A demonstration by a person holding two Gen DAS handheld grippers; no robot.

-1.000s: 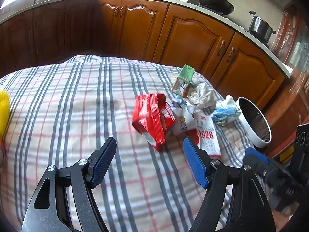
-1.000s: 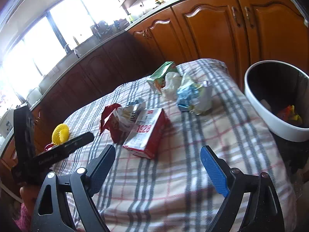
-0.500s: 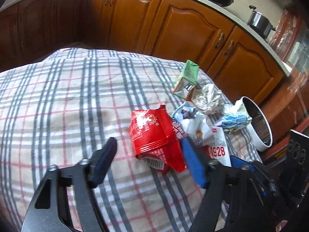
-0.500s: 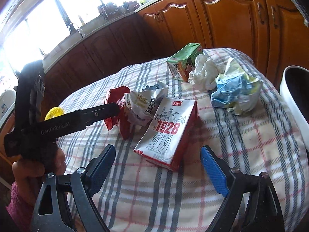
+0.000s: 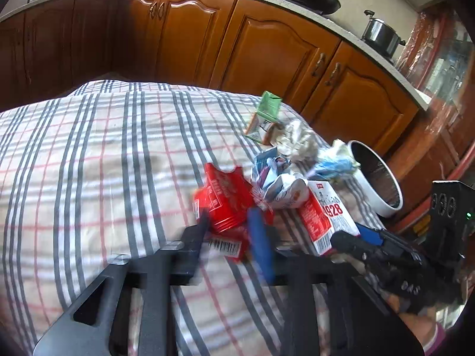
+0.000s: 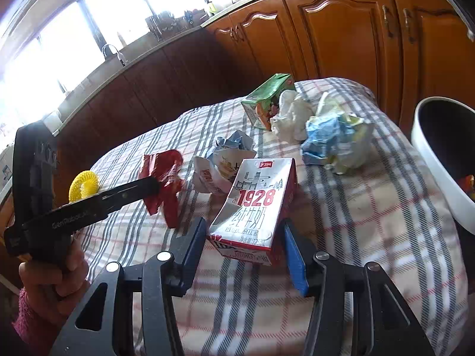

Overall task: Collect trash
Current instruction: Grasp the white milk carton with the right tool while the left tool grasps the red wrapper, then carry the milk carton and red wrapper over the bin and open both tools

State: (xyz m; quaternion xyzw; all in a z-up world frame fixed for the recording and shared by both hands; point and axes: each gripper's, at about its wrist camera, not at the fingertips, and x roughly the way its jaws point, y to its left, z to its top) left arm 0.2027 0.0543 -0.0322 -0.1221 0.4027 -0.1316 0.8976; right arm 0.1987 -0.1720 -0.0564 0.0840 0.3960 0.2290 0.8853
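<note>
Now that both tongs have just been closing, my left tongs (image 5: 228, 231) pinch the red wrapper (image 5: 225, 198) and my right tongs (image 6: 245, 246) bracket the milk carton (image 6: 255, 201) on the tabletop (image 6: 371, 207), pads seemingly touching; binning (image 6: 430, 163) comes next, I judge.

On the cloth-covered counter (image 6: 356, 222) the trash lies in a loose cluster near the right edge. Seen from the right wrist, the milk carton (image 6: 255, 201) lies nearest, between the right gripper's (image 6: 243, 246) 2 fingers. Just behind it sits a crumpled bag (image 6: 219, 172), and to its left the snack wrapper (image 6: 161, 178), between the fingers of the left gripper (image 5: 231, 231). Farther back lie a juice box (image 6: 264, 101), a paper wad (image 6: 291, 115) touching it, and a crumpled sheet (image 6: 335, 136) to their right. The bin (image 6: 427, 160) stands beyond the right edge.
</note>
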